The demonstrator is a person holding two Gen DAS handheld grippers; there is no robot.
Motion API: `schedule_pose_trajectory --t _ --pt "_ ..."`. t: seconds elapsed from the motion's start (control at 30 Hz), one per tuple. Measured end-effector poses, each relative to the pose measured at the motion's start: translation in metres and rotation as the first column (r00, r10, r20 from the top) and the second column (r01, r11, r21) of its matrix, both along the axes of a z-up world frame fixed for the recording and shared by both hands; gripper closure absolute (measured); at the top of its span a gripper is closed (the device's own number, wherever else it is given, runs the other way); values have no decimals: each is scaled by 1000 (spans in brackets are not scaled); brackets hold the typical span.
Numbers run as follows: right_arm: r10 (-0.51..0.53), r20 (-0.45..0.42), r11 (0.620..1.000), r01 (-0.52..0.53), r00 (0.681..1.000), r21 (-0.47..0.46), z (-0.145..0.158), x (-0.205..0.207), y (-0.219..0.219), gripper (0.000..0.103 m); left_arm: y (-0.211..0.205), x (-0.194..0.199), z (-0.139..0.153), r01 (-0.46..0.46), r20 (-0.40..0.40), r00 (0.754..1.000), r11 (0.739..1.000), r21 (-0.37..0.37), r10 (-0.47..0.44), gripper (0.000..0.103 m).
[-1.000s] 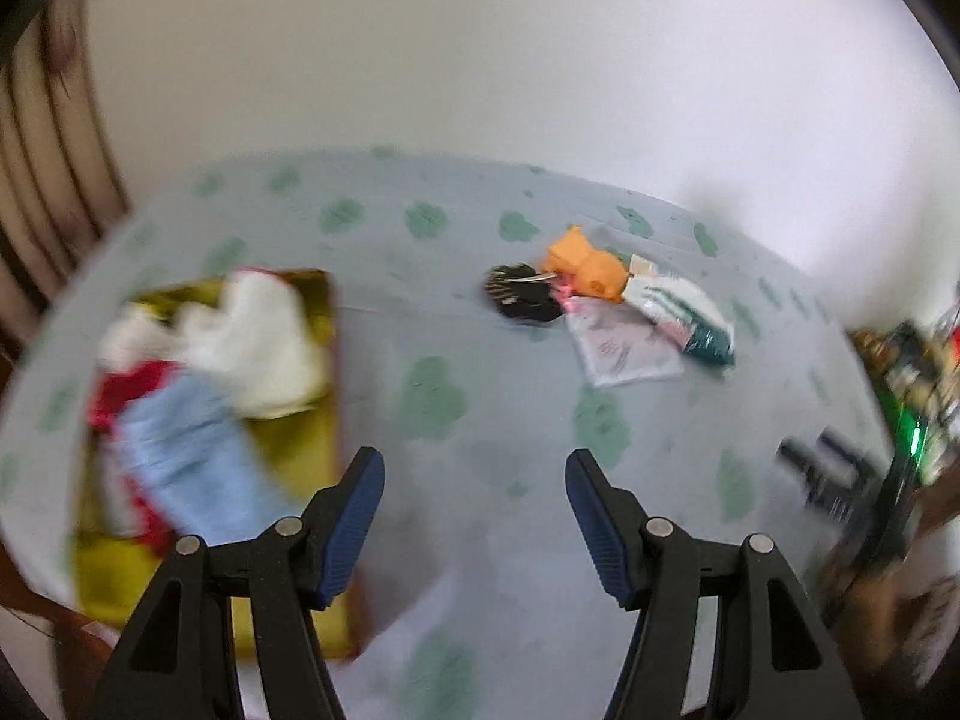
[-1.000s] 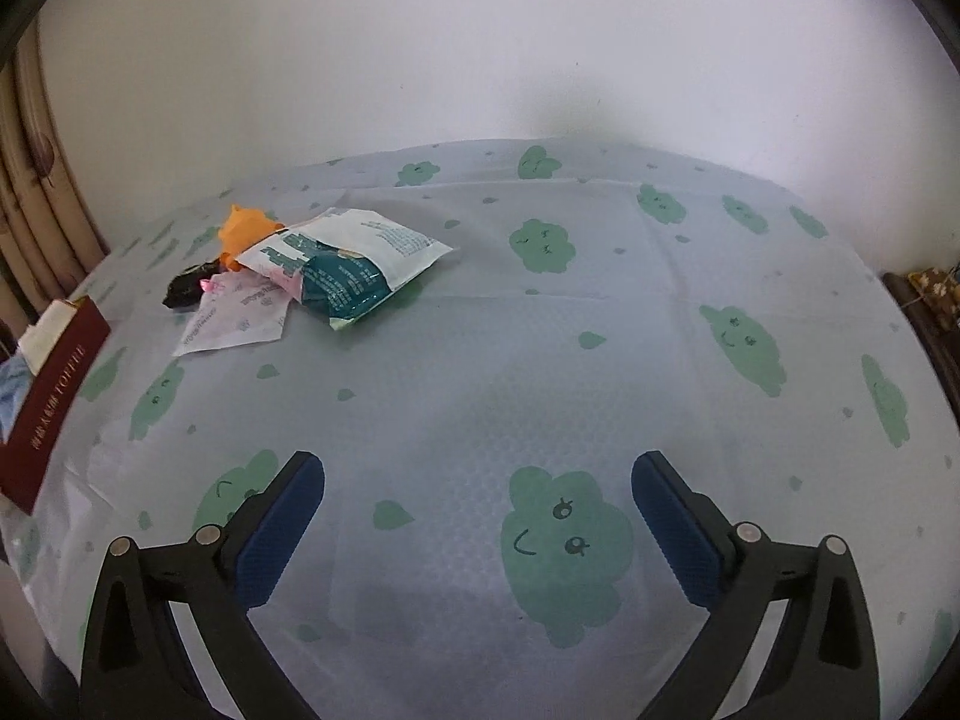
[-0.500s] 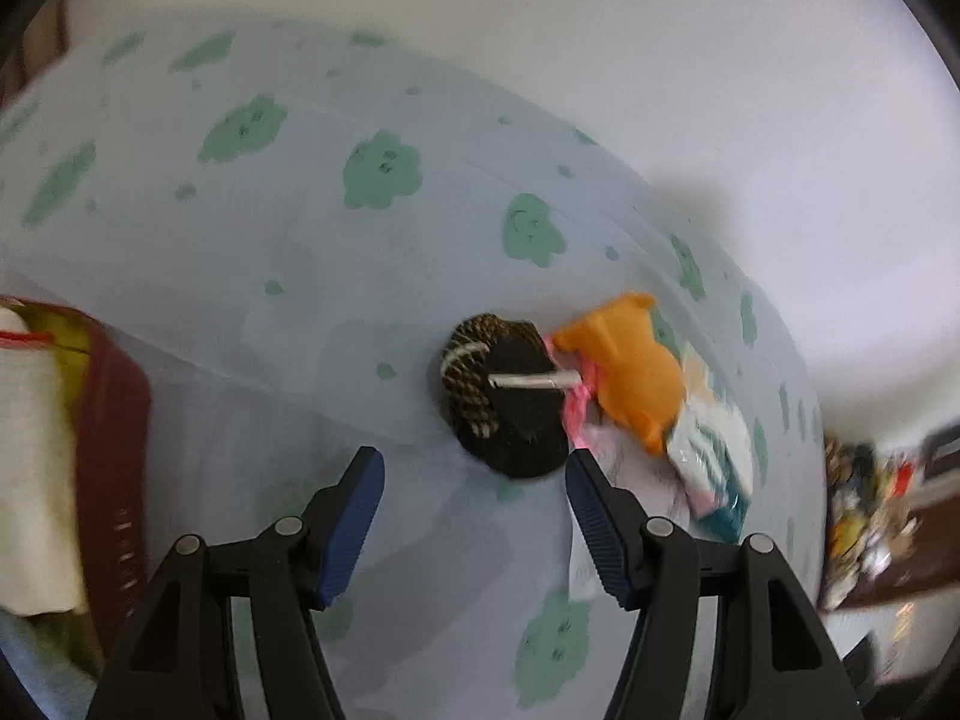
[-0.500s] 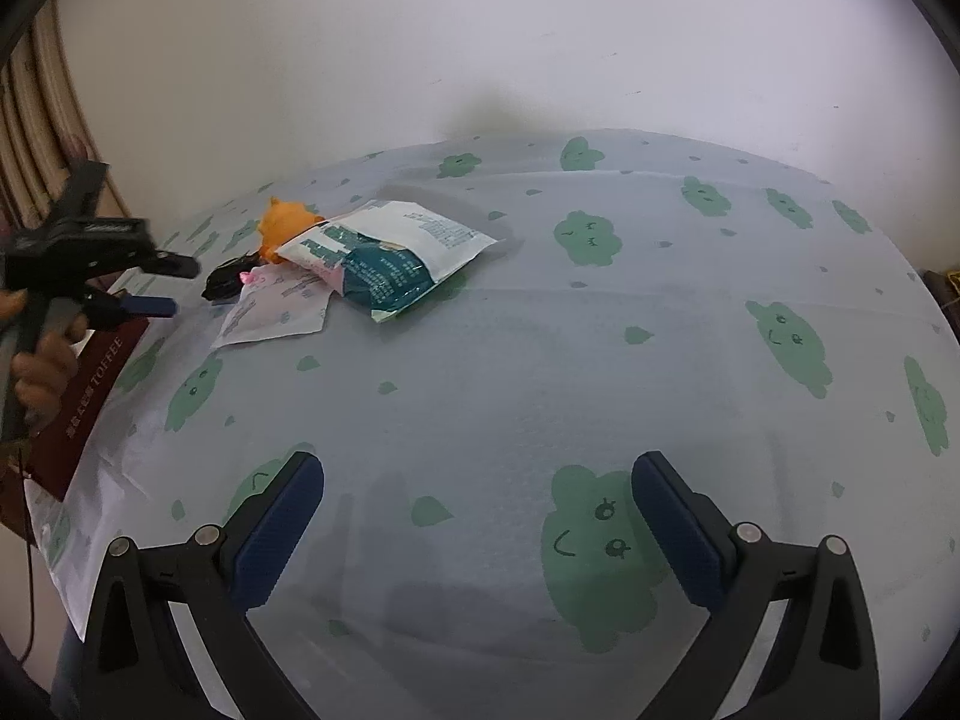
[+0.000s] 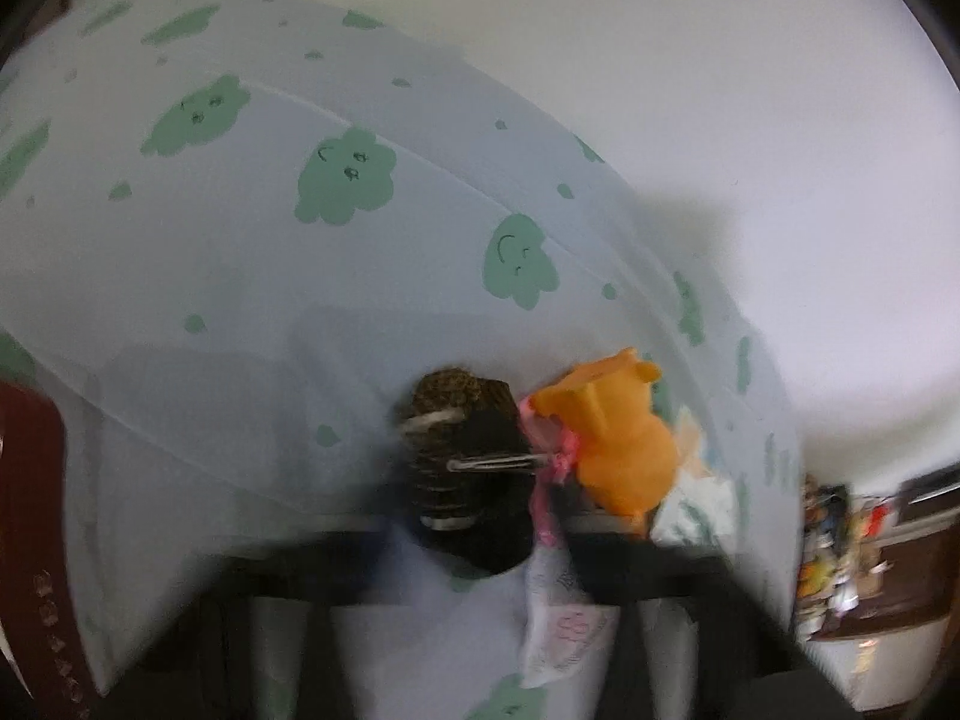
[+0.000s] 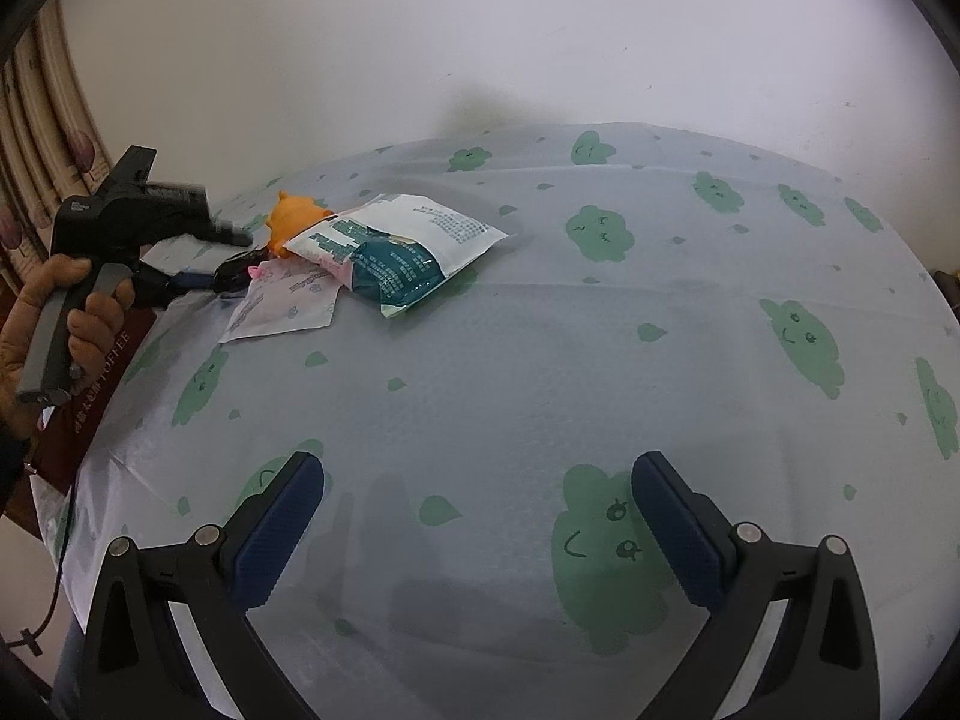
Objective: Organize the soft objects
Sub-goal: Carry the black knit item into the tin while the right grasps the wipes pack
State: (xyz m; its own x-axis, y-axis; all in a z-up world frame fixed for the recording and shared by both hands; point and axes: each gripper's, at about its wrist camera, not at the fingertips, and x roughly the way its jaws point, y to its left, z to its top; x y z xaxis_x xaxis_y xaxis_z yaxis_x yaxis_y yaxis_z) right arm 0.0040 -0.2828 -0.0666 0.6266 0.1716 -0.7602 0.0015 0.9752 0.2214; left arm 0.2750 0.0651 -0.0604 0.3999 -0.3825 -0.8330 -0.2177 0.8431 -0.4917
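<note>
Presently: small dark knitted pouch (image 5: 465, 468) on cloud-print tablecloth (image 5: 336, 276), touching orange plush toy (image 5: 618, 444), dead ahead of left gripper (image 6: 225, 258), spread unclear through blur; right gripper (image 6: 477, 516) agape, empty, well apart.

Home room: cloud-print tablecloth (image 6: 540, 360), curtain (image 6: 36, 138).

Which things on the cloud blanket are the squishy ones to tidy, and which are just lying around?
For the job:
- small black-and-brown soft bundle, at the left gripper
- orange plush toy

Just lying about:
- white-and-teal plastic packet
- thin white printed sachet
- dark red box
</note>
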Motion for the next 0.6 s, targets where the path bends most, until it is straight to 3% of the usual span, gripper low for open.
schedule_pose_trajectory --t 0.23,0.43,0.6 --pt "-2 -7 1000 2 1000 1 -1 1 -1 1 -4 -40 31 -34 126 992 998 56 26 90" --pt "0 -11 1000 0 1000 0 -1 2 -1 1 -4 -108 79 -36 230 973 996 84 16 90" --pt "-4 -13 1000 4 1000 -5 -2 1 0 1 33 -184 106 -108 254 964 987 121 74 90"
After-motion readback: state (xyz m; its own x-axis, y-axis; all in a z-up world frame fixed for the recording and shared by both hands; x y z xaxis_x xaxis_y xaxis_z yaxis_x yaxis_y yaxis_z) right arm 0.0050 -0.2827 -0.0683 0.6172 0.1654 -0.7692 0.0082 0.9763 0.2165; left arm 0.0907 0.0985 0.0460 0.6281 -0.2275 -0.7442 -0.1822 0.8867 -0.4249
